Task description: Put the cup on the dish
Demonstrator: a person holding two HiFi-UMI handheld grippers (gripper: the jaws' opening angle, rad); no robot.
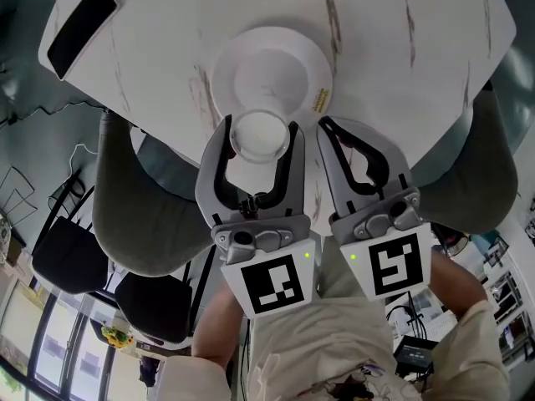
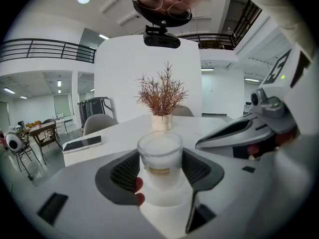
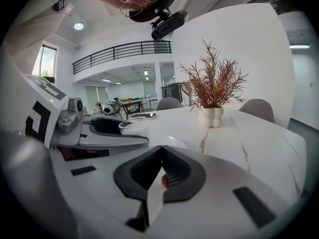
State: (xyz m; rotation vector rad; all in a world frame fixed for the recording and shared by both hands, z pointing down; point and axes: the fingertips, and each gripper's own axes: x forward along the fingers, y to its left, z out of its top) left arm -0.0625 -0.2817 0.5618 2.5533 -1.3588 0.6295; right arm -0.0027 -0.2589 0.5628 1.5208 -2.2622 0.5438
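Cup (image 1: 259, 134) (image 2: 159, 156): small, frosted-white, upright, mouth up, a tan band low on its wall; clamped between the two jaws of the left gripper (image 1: 259, 129) (image 2: 159, 172), ribbed dark pads pressed to its left and right sides. From the head view the cup sits over the near rim of the dish (image 1: 272, 73); whether its base touches the dish cannot be told. Dish: round, white, shallow, yellow sticker (image 1: 320, 98) on its right rim, lying on a white marbled table (image 1: 401, 40) close to the near edge. Right gripper (image 1: 325, 125) (image 3: 160, 156): just beside the left one, on its right, jaws pressed together with nothing between them, tip close to the dish's right-hand near rim. Further out: dark phone (image 1: 81, 27) (image 2: 82, 143) flat near the table's far left corner; a dried reddish plant in a pale pot (image 2: 162, 96) (image 3: 212, 91) farther along the tabletop; grey chair (image 1: 138, 207) tucked under the table on the left
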